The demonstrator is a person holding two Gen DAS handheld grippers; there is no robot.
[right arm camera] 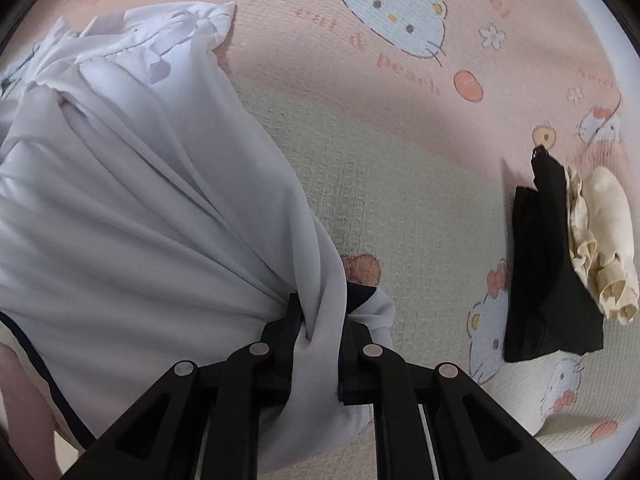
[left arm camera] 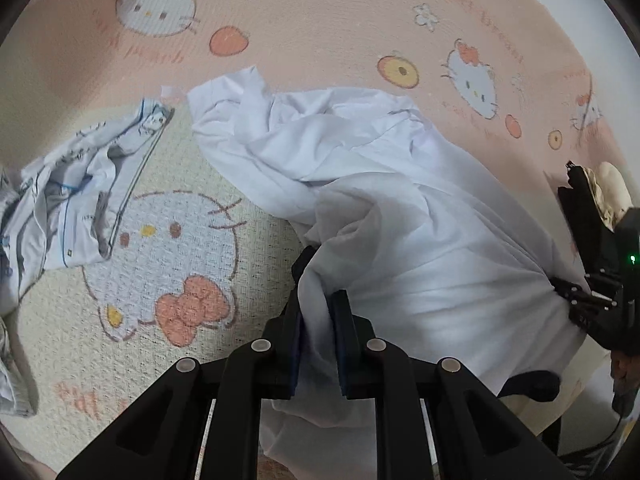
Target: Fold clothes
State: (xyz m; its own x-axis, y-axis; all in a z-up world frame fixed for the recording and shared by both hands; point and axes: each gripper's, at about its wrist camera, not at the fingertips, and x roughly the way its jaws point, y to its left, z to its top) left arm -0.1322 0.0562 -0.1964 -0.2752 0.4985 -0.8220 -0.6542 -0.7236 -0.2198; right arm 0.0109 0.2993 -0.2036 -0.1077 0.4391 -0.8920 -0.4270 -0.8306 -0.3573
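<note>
Shirt (left arm camera: 400,200) first: you have the white garment pinched in both grippers, so it hangs between them while its far end trails crumpled on the mat (left arm camera: 320,32). Your left gripper (left arm camera: 318,320) is closed narrow on a bunched fold of one edge, and your right gripper (right arm camera: 320,320) is clamped the same way on another gathered edge, cloth squeezed flat between the dark pads in each wrist view. Holding two points apart like this looks meant to spread the fabric and let its weight pull the creases out before you lay it flat. The cloth is thin, smooth and slightly sheer, falling in long soft pleats that fan out from each grip; a dark trim line shows along one hem in the right view. The mat beneath is coarse woven, pink and pale cream, printed with cat faces, peaches and flowers. To the left lies a rumpled patterned garment (left arm camera: 80,200) with blue piping, well apart from the shirt. To the right sits a folded black piece (right arm camera: 552,272) with a ruffled cream piece (right arm camera: 600,240) resting against it, probably a finished stack kept clear of your working space.
</note>
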